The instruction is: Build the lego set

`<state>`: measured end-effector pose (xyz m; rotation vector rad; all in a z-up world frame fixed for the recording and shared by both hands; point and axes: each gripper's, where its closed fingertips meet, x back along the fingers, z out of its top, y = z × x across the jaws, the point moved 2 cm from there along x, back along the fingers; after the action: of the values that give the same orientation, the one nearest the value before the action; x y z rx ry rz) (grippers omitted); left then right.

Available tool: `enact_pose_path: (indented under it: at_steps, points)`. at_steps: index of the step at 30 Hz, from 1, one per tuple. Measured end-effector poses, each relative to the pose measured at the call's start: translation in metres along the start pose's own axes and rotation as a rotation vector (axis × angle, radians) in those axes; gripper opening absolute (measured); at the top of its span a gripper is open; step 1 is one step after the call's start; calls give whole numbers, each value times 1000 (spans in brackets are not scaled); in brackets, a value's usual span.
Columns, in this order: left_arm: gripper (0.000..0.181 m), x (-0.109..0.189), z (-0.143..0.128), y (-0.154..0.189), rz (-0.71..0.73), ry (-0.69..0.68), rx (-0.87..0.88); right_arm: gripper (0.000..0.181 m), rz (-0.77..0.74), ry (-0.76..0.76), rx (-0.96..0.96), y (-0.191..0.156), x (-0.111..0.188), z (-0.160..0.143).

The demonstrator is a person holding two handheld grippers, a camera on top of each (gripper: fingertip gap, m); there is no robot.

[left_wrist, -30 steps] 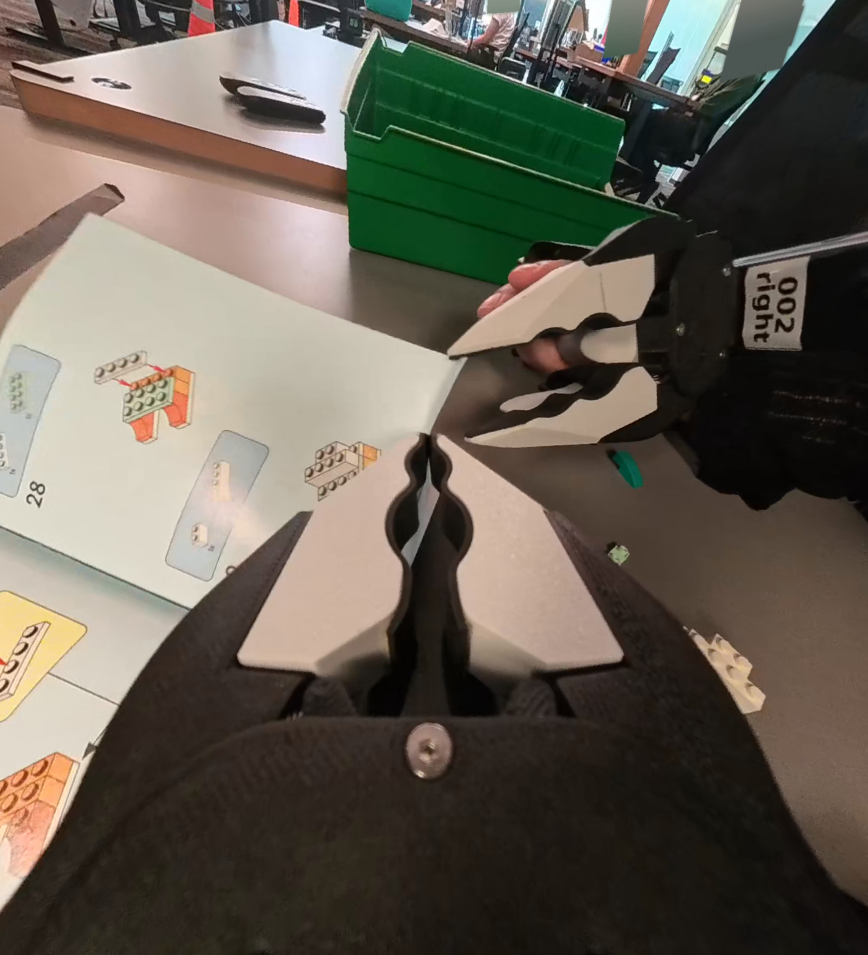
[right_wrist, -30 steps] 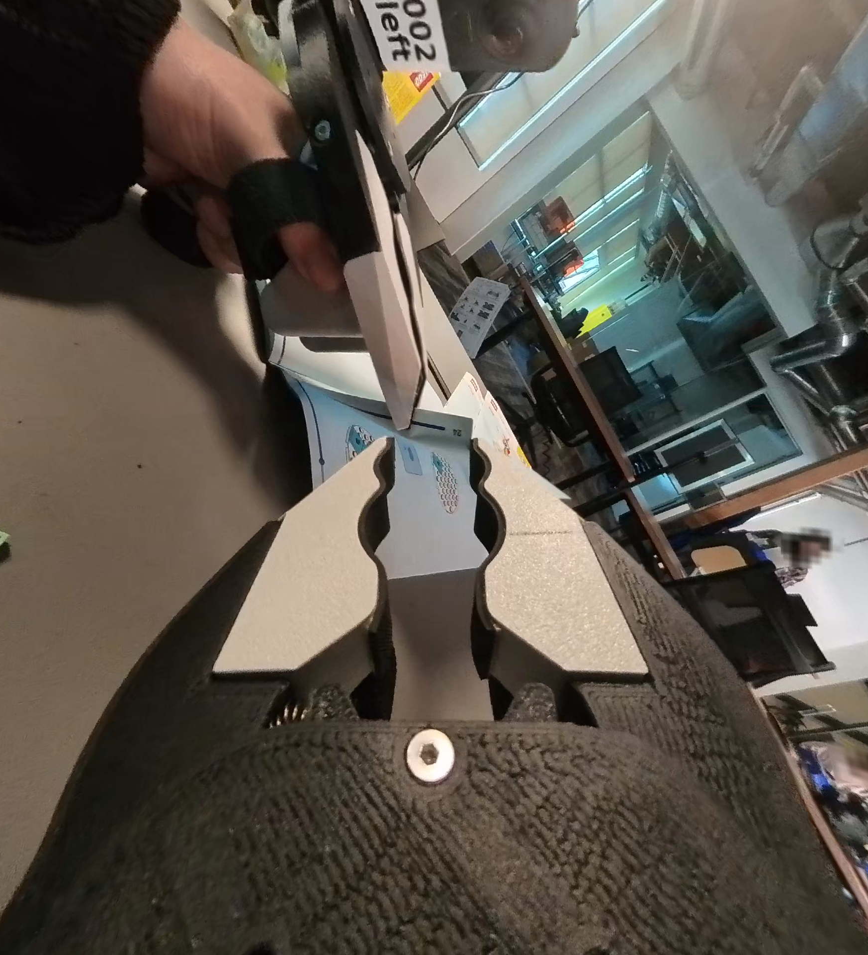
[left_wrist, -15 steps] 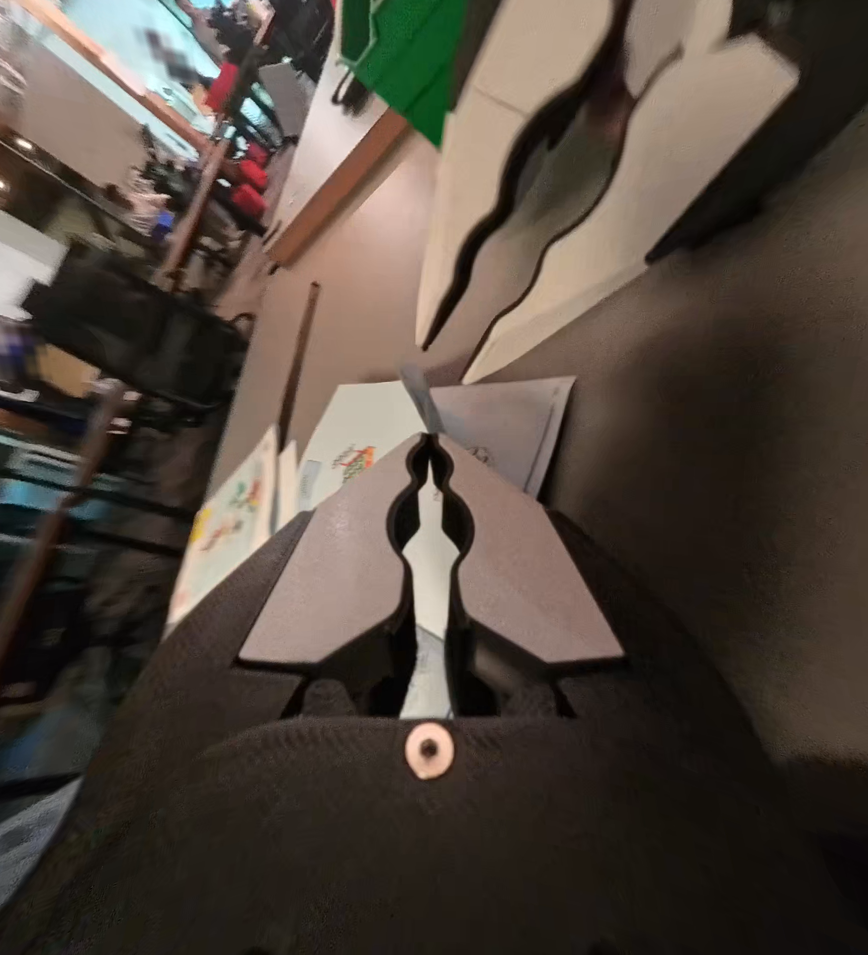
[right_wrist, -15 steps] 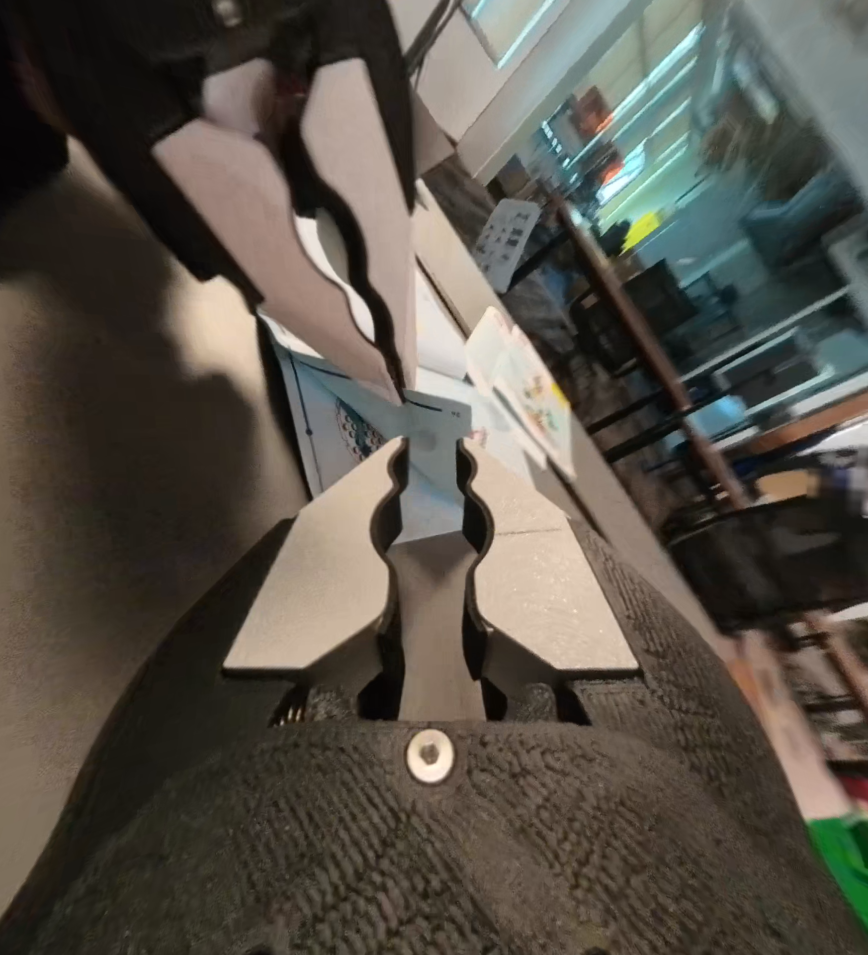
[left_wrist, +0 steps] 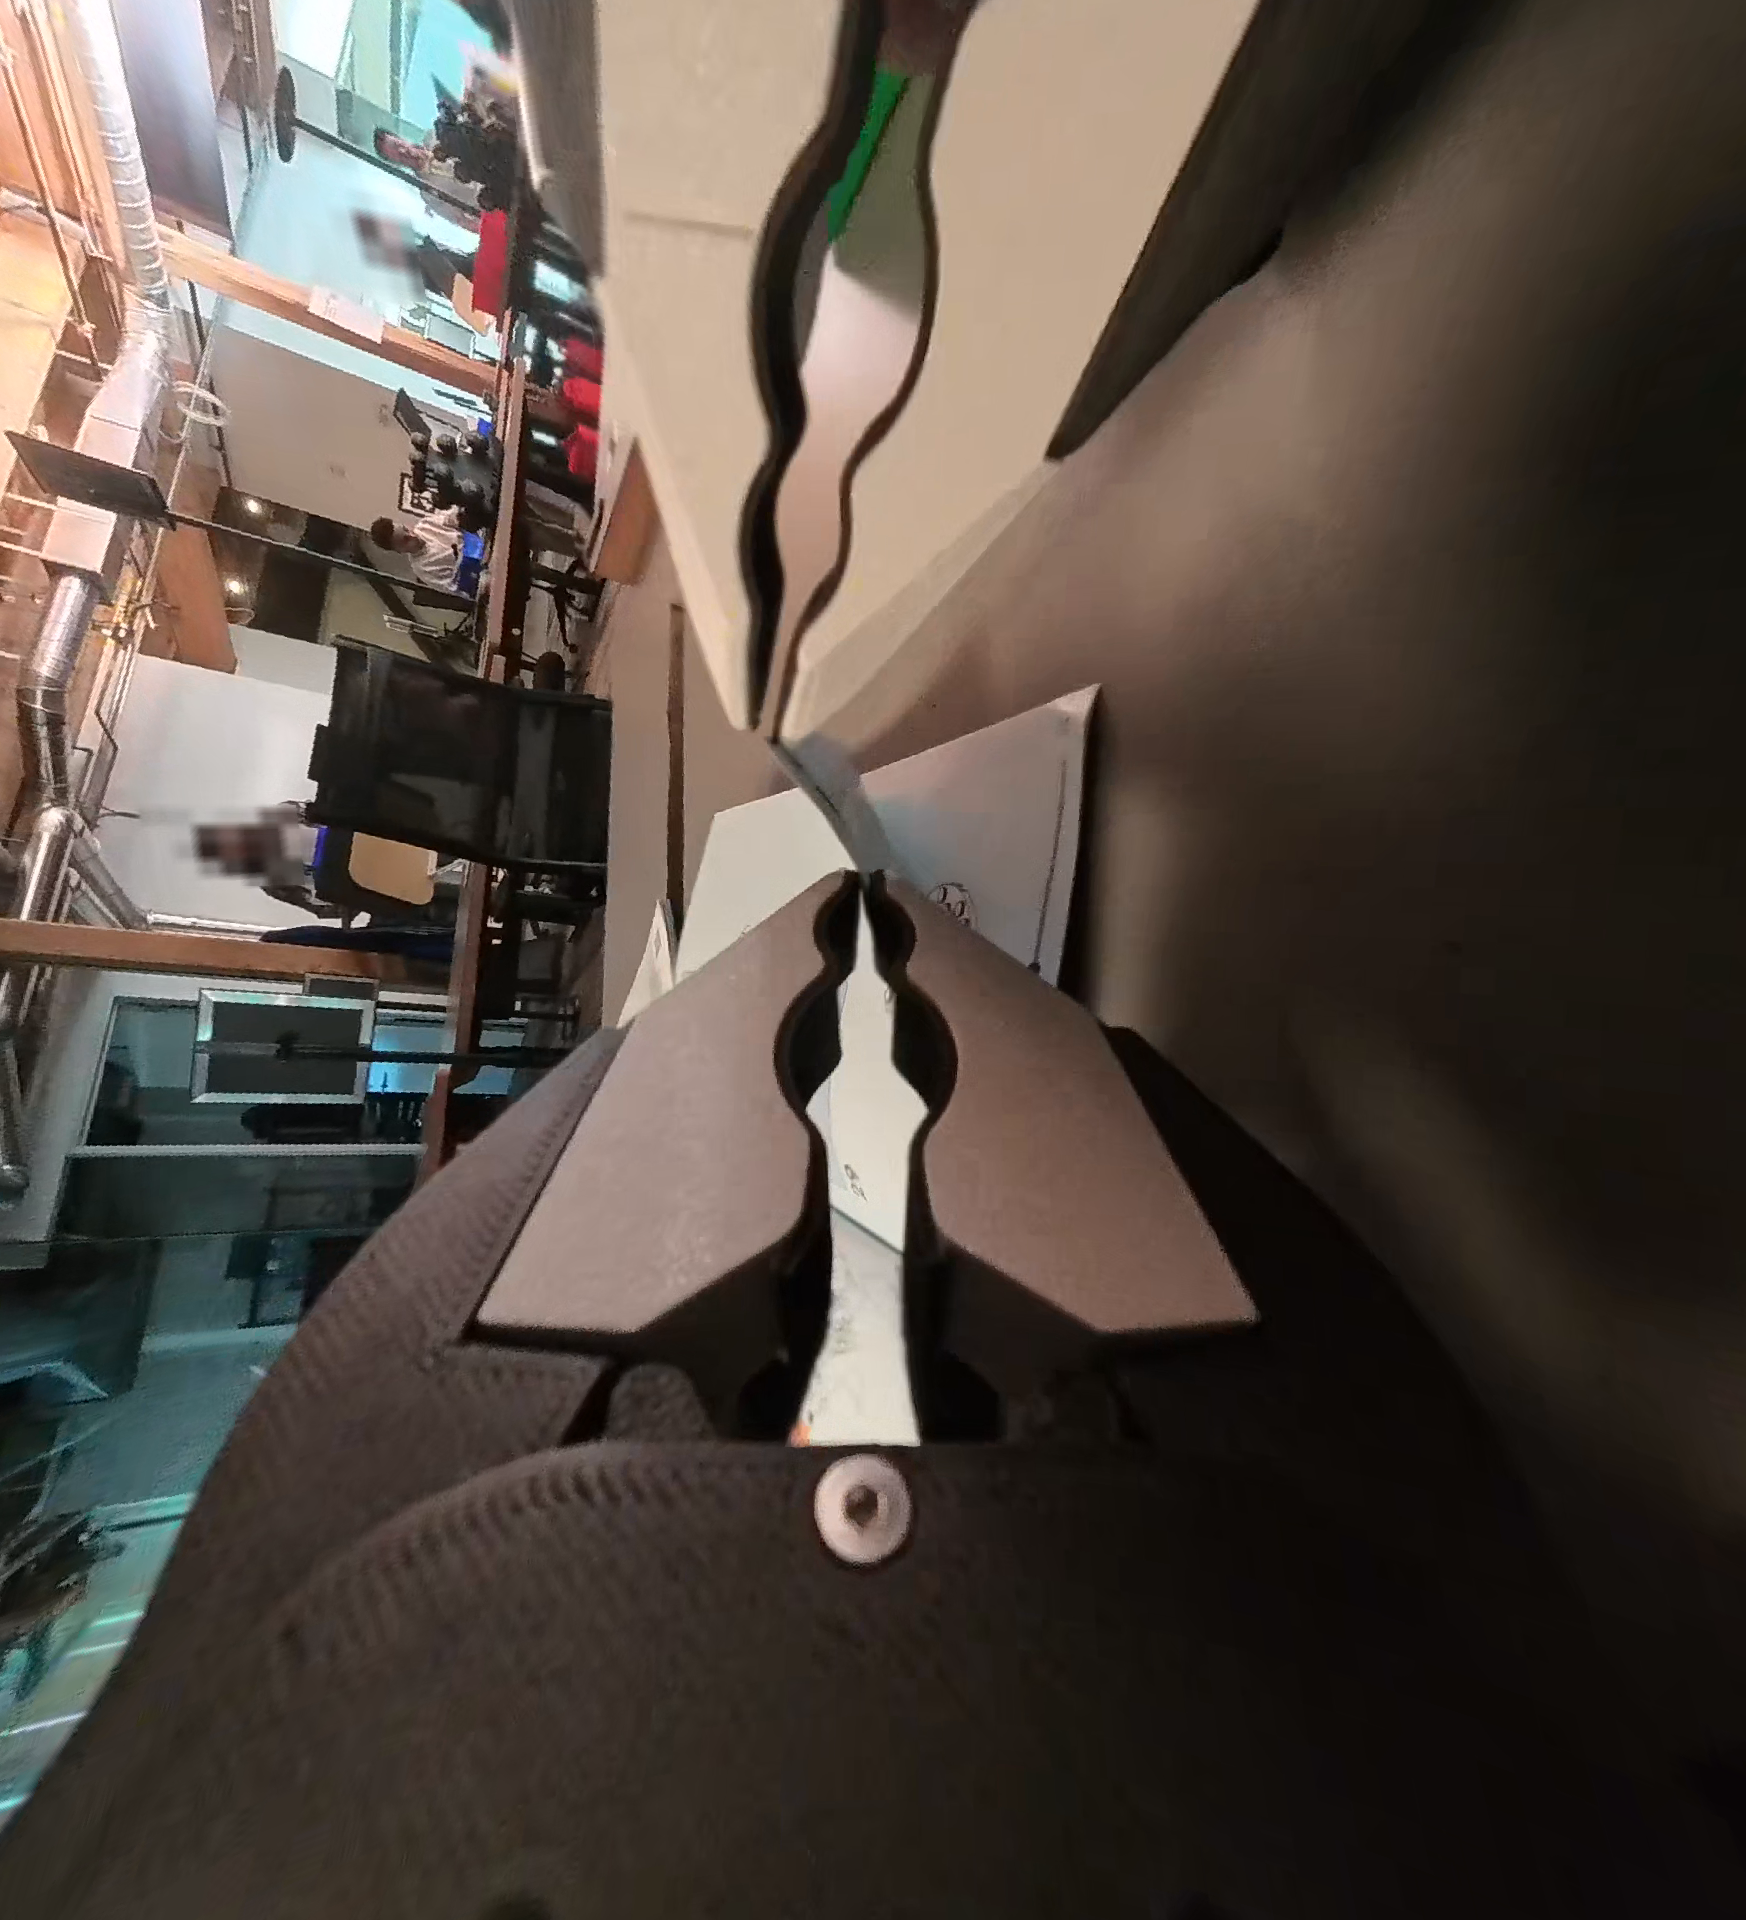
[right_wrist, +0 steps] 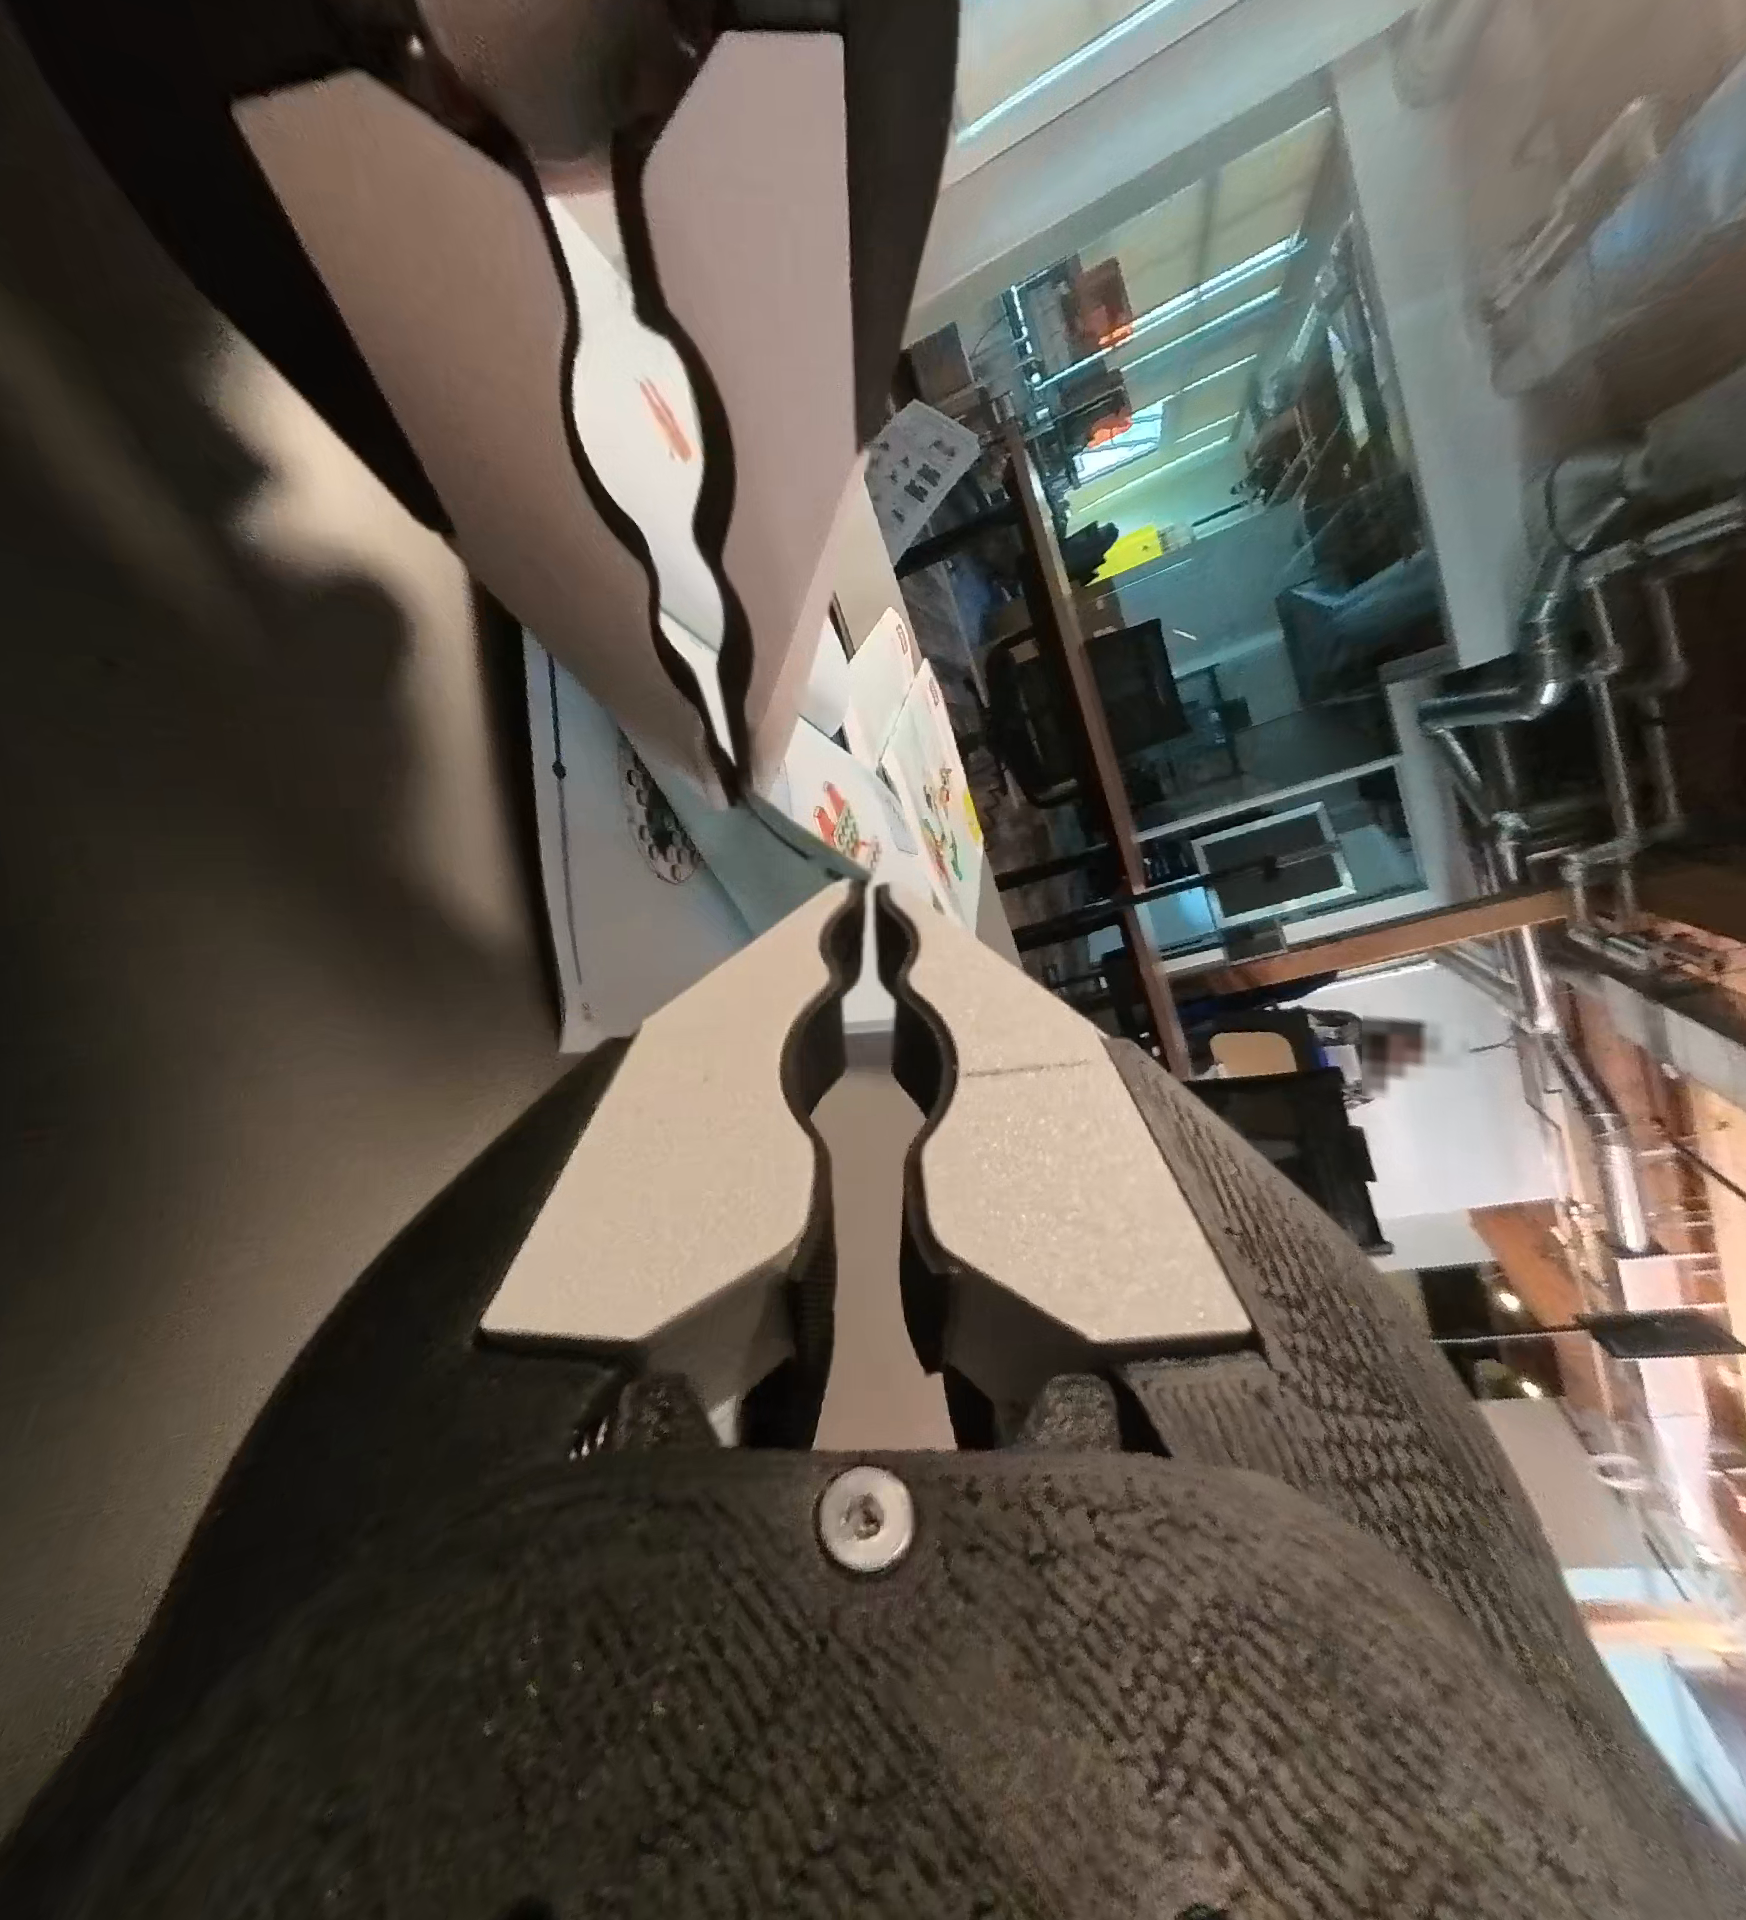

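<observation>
A thin, pale-blue paper page [left_wrist: 841,795] of the instruction booklet, lifted off the grey table [left_wrist: 1368,727], is pinched by 2 closed tools: left gripper [left_wrist: 864,883] and right gripper [right_wrist: 867,891]. Being light, floppy and tearable, it is judged best gripped at its edge.

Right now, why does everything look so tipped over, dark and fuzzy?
Left wrist view: camera rolled sideways, the table deep in shadow, the right hand-held gripper close and soft. Right wrist view: also sideways, background room smeared at the edges, the instruction booklet still fairly sharp.
</observation>
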<state>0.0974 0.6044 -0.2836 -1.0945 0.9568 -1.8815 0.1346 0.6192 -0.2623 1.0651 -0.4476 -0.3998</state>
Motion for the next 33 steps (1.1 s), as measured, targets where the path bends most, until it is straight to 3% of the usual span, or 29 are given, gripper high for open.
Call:
enact_pose_path:
  at_steps: [8,11,14,24,33]
  points:
    - [31,-6,0,3,-95,28,263,0,8,5,14,-1,0,1]
    - [23,-9,-1,-1,-90,21,328,0,27,15,25,-4,1,2]
    - [0,-10,-3,-5,-66,11,349,0,43,24,39,-7,2,3]
    - [0,-9,-3,-3,0,-39,121,7,6,41,24,0,4,4]
    - [0,-8,-6,-6,5,-33,176,5,43,45,49,-7,5,5]
